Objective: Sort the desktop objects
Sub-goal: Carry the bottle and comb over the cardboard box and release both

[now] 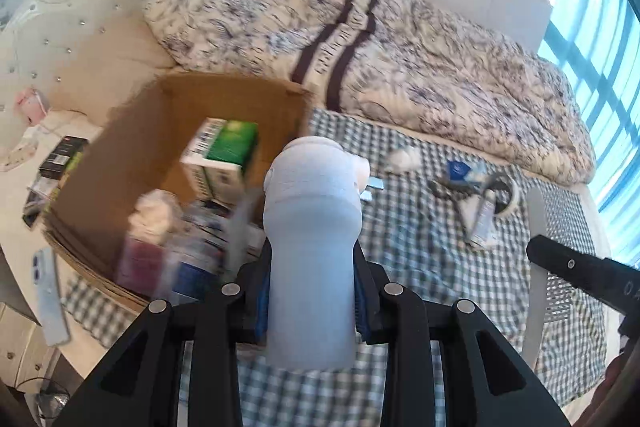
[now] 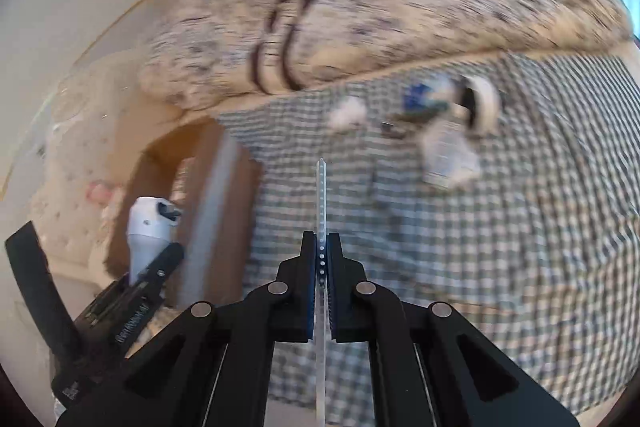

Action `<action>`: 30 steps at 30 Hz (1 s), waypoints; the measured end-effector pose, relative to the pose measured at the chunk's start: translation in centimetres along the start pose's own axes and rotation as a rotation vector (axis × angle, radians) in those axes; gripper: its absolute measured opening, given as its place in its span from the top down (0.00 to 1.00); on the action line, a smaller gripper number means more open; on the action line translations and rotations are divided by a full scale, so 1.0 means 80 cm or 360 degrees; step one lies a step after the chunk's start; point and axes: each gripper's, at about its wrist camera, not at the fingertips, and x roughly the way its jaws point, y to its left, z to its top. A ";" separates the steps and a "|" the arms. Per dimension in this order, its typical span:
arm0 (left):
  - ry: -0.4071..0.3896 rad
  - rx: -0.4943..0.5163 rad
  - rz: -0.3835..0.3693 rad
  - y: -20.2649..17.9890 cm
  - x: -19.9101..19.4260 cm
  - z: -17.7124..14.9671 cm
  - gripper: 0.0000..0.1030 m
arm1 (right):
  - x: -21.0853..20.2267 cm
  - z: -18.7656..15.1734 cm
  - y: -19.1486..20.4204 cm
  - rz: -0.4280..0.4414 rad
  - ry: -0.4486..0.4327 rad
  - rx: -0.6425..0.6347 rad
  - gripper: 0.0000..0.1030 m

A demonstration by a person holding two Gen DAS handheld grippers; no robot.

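Presently the left gripper (image 1: 312,291) is clamped on a white plastic bottle (image 1: 310,247), its blue-padded fingers (image 1: 262,301) pressing both sides of the body below the neck; the bottle stands upright, just right of the cardboard box (image 1: 132,163). The right gripper (image 2: 321,267) is nearly closed, pinching a thin perforated white strip (image 2: 321,195) edge-on between its pads; in the left view the same strip (image 1: 534,267) shows as a long pale band well right of the box.

Box contents are motion-blurred: a green-and-white carton (image 1: 220,155) is legible, while the items nearer the front wall cannot be identified. The right view is smeared throughout, and the box (image 2: 224,195) appears only partly, cut by the left gripper's body.

Right of the box, on the checked sheet (image 1: 420,247), lie a white wad (image 1: 404,157), a blue packet (image 1: 460,169) and a tape roll (image 1: 506,197), clustered and indistinct. Behind the box a patterned quilt (image 1: 400,59) is heaped. Left of it a phone (image 1: 50,295) lies at the bed's edge.
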 end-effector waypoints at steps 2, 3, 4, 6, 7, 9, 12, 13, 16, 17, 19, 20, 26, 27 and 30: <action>-0.0015 -0.0019 0.0020 0.026 0.004 0.006 0.69 | 0.011 0.003 0.034 0.0064 0.0006 -0.0048 0.96; -0.0027 -0.0033 0.0021 0.042 0.008 0.012 0.69 | 0.017 0.005 0.047 0.0081 0.0010 -0.0067 0.96; -0.0030 -0.0044 0.0028 0.051 0.010 0.016 0.69 | 0.025 0.007 0.063 0.0098 0.0014 -0.0093 0.96; -0.0033 -0.0061 0.0027 0.081 0.022 0.035 0.69 | 0.047 0.015 0.092 0.0126 0.0028 -0.0136 0.96; -0.0036 -0.0068 0.0029 0.092 0.026 0.041 0.69 | 0.060 0.021 0.106 0.0146 0.0042 -0.0154 0.96; -0.0038 -0.0074 0.0041 0.110 0.037 0.058 0.69 | 0.089 0.035 0.131 0.0205 0.0081 -0.0187 0.96; 0.0002 -0.0132 0.0048 0.135 0.057 0.083 0.69 | 0.134 0.062 0.170 0.0263 0.0139 -0.0216 0.96; 0.0019 -0.0140 0.0066 0.140 0.062 0.086 0.68 | 0.150 0.072 0.180 0.0263 0.0161 -0.0226 0.96; 0.0114 -0.0133 0.0089 0.146 0.072 0.091 0.31 | 0.197 0.093 0.208 0.0261 0.0296 -0.0238 0.95; 0.0129 -0.0122 0.0092 0.145 0.072 0.091 0.20 | 0.207 0.097 0.215 0.0254 0.0330 -0.0232 0.93; 0.0166 -0.0054 0.0071 0.140 0.069 0.092 0.20 | 0.214 0.103 0.225 0.0170 0.0342 -0.0223 0.56; 0.0185 -0.0026 0.0063 0.137 0.066 0.094 0.20 | 0.213 0.106 0.230 0.0101 0.0325 -0.0221 0.49; 0.0320 0.0055 -0.0062 0.098 0.038 0.109 0.11 | 0.152 0.116 0.218 -0.0131 0.0247 -0.0109 0.49; 0.0324 0.0077 -0.0070 0.088 0.032 0.112 0.10 | 0.136 0.118 0.211 -0.0173 0.0226 -0.0086 0.49; 0.0302 0.0173 -0.0077 0.045 0.016 0.121 0.07 | 0.082 0.117 0.177 -0.0302 0.0142 -0.0024 0.49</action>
